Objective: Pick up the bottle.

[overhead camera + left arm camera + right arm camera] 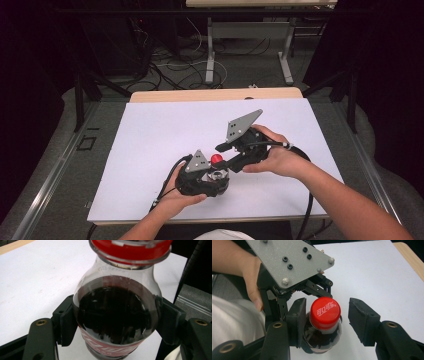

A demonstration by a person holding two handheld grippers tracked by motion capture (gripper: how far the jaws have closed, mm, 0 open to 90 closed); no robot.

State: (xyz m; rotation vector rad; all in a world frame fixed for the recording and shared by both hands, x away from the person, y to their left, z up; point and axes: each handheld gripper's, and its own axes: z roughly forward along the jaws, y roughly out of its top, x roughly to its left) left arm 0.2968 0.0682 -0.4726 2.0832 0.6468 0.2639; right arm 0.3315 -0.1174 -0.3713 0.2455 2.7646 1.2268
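- The red cap [325, 312] of the cola bottle [322, 336] carries white Chinese characters, 可口可乐, the Coca-Cola name, written slanting across its top; they read plainly in the right gripper view.
- The bottle's red label [108, 348] shows parts of white script lettering in the left gripper view, cut off at the bottom edge and too partial to read.
- Small embossed characters run along the clear shoulder [110, 268] of the bottle just under the cap ring in the left gripper view; they are too faint to make out.
- In the high view the cap [216, 159] is a small red spot and its writing cannot be read.
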